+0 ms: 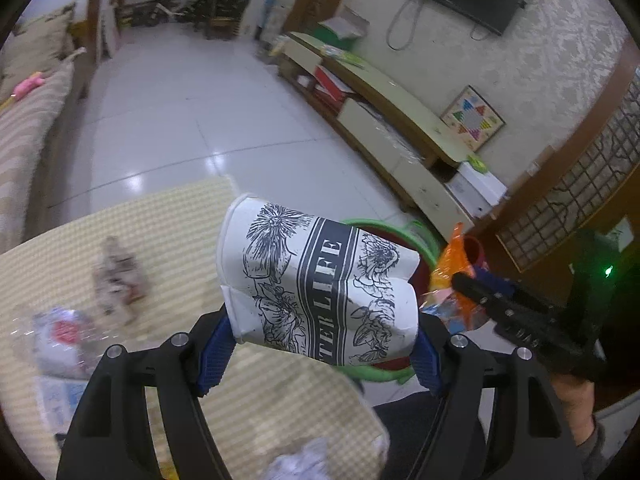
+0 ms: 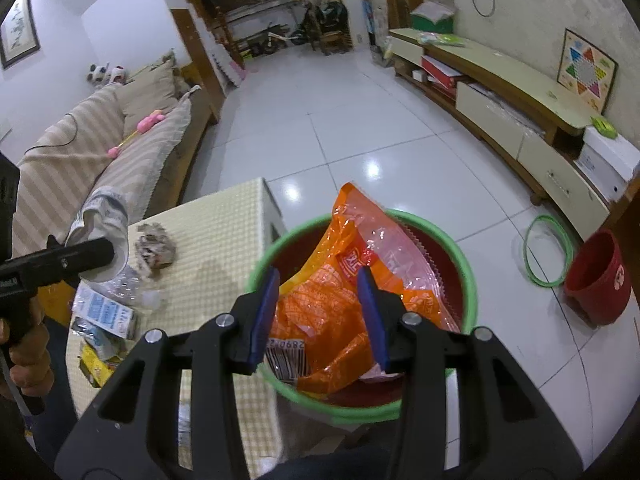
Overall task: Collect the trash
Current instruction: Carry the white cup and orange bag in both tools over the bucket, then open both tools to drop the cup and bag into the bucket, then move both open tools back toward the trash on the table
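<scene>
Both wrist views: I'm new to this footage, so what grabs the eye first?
A crushed paper cup printed with black flowers, clamped in the left gripper at the table's edge. Then the orange plastic bag in the right gripper, directly over the green-rimmed red bin.

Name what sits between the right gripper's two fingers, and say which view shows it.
The orange plastic bag, held by the right gripper above the green-rimmed bin; the right wrist view shows it.

Glossy white tiled floor, striped sofa, perhaps wallpapered wall.
</scene>
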### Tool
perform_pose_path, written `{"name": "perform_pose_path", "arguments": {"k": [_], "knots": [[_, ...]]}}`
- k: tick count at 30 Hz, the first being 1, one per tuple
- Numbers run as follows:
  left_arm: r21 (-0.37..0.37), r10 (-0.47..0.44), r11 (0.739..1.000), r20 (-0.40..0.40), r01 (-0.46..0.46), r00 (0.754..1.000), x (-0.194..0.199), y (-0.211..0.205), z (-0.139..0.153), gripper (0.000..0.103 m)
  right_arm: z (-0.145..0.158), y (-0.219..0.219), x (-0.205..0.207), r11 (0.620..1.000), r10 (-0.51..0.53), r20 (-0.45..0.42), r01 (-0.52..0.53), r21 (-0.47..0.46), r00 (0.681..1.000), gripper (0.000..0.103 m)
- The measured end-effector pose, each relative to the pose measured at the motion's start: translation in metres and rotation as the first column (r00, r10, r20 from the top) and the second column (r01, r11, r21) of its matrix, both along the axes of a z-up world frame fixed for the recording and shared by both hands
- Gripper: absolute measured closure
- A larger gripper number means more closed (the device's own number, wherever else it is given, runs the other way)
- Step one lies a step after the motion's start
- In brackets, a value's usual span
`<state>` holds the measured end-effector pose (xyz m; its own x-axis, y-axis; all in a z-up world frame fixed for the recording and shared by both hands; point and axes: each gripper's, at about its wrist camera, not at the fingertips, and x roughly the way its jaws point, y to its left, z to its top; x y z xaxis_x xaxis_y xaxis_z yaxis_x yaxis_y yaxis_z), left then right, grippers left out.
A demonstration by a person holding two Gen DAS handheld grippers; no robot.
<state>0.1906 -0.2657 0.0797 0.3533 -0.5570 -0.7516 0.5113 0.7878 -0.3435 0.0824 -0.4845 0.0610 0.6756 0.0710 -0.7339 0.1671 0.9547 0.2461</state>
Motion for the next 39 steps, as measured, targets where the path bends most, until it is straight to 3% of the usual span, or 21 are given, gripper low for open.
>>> {"name": "perform_pose_path", "arguments": {"k": [8,16,18,20,29,39], "knots": [[-0.013,-0.093,0.996,-0.047,0.092,0.995,0.01,-0.068,-0.018,0.032,-0.025,-0.025,0.0,0.999,-0.028,-0.033,0.028,0.025,0.999,0.063],[-0.004,-0.138,0.99,-0.067,0.138,0.988,0.014,-0.1,-0.031,0.031,-0.039,-0.032,0.005,0.999,-0.013,-0.051,0.015,0.037,0.999,0.061],[-0.004,-0.139,0.99,-0.071,0.139,0.988,0.016,-0.104,-0.032,0.02,-0.041,-0.033,0.005,0.999,-0.016,-0.051,0.018,0.036,0.999,0.059],[-0.011,-0.13,0.992,-0.069,0.129,0.989,0.018,-0.104,-0.031,0.011,-0.042,-0.035,0.004,0.999,-0.017,-0.045,0.019,0.036,0.999,0.044],[-0.004,-0.083,0.997,-0.045,0.083,0.996,0.014,-0.075,-0.025,0.008,-0.033,-0.026,0.001,1.0,-0.009,-0.026,0.01,0.017,1.0,0.019],[0.017,0.021,1.0,0.016,-0.021,1.0,-0.002,0.009,0.001,0.008,-0.011,0.033,0.003,0.997,0.077,-0.002,-0.077,0.005,0.997,0.013]]}}
